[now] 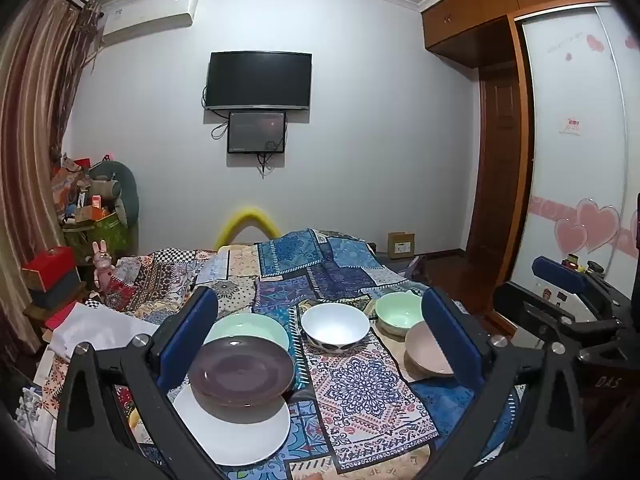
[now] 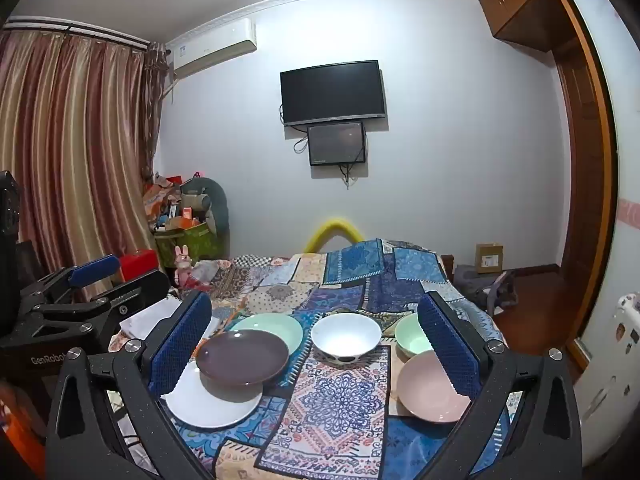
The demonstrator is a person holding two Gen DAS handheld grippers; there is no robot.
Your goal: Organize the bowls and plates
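Both pairs of fingers stand wide apart, holding nothing: left gripper, right gripper, above the patchwork cloth. On the left lie a white plate, a brown plate and a green plate, overlapping. White bowl sits in the middle; green bowl and pink bowl are right.

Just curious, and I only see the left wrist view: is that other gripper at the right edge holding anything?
Observer: No. The right gripper is open, with nothing between its fingers.
Operator: Half the pink bowl is hidden here. Anything in it?
Observer: In the right wrist view the pink bowl looks empty.
Operator: Is the curtain drawn?
Observer: Yes, the curtain hangs closed across the left wall.
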